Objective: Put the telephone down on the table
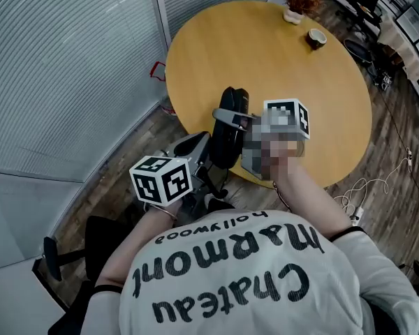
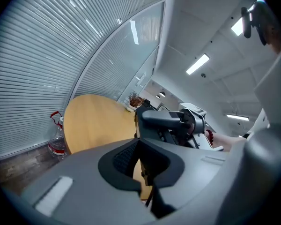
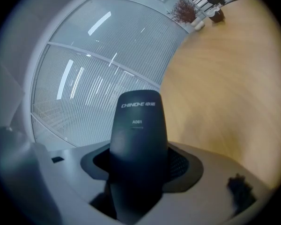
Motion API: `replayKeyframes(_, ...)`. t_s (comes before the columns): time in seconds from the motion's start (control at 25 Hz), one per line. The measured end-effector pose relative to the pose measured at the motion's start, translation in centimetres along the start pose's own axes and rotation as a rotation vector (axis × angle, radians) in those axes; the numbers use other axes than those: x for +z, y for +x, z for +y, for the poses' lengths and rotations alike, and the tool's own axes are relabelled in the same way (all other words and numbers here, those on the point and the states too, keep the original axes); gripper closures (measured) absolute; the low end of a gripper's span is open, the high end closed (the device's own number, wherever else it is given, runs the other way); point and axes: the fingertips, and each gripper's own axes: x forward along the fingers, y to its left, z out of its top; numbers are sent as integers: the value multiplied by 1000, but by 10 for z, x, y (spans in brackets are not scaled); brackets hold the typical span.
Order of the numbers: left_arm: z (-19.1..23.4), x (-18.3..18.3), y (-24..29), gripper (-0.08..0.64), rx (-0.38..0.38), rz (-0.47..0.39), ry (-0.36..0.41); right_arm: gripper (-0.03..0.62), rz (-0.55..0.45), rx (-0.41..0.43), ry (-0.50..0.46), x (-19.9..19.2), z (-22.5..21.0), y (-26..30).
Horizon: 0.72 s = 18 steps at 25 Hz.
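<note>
A telephone hangs in the air at the near edge of the round wooden table point(image 1: 265, 54). Its grey base point(image 1: 190, 148) sits on my left gripper point(image 1: 195, 165), whose jaws are hidden under it. In the left gripper view the base point(image 2: 84, 182) fills the lower half. The black handset point(image 1: 230, 135) stands up from the base's cradle, and my right gripper point(image 1: 234, 120) is shut on it with one finger point(image 1: 225, 115) across its back. In the right gripper view the handset point(image 3: 138, 139) rises straight out of the grey base point(image 3: 215, 172).
A cup point(image 1: 315, 38) and a small pot of dried twigs point(image 1: 295, 5) stand at the table's far side. A plastic bottle point(image 2: 56, 139) stands on the floor by the blind-covered glass wall. Cables point(image 1: 363, 194) lie on the floor at the right.
</note>
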Motion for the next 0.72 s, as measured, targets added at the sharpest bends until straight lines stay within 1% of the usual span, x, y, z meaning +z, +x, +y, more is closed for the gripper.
replayKeyframes(0.08,4,2,32,554,3,1,2,298,0,0,0,24,-21,-2)
replayKeyframes(0.16,8,3,51,554,7,0,3,298,0,1,2,38,-36,0)
replayKeyframes(0.24,17,14,49,554,11,6,9,298,-11,3,16,46,-31,11)
replayKeyframes(0.28,19,19,39,554,16,11,13,298,-18,6,26,43,-23,16)
replayKeyframes(0.32,19,20,26,554,25,14,16,298,-22,10,37,35,-14,18)
replayKeyframes(0.4,13,10,-4,554,46,19,11,298,-22,18,53,7,1,15)
replayKeyframes(0.48,1,-8,-30,554,63,22,11,298,-13,26,52,-26,11,5)
replayKeyframes(0.6,-27,-39,-68,554,75,38,46,298,0,28,20,-77,26,-18)
replayKeyframes(0.64,-36,-46,-78,554,73,45,54,298,1,24,18,-90,30,-24)
replayKeyframes(0.72,-45,-49,-88,554,61,56,41,298,-2,20,36,-101,34,-30)
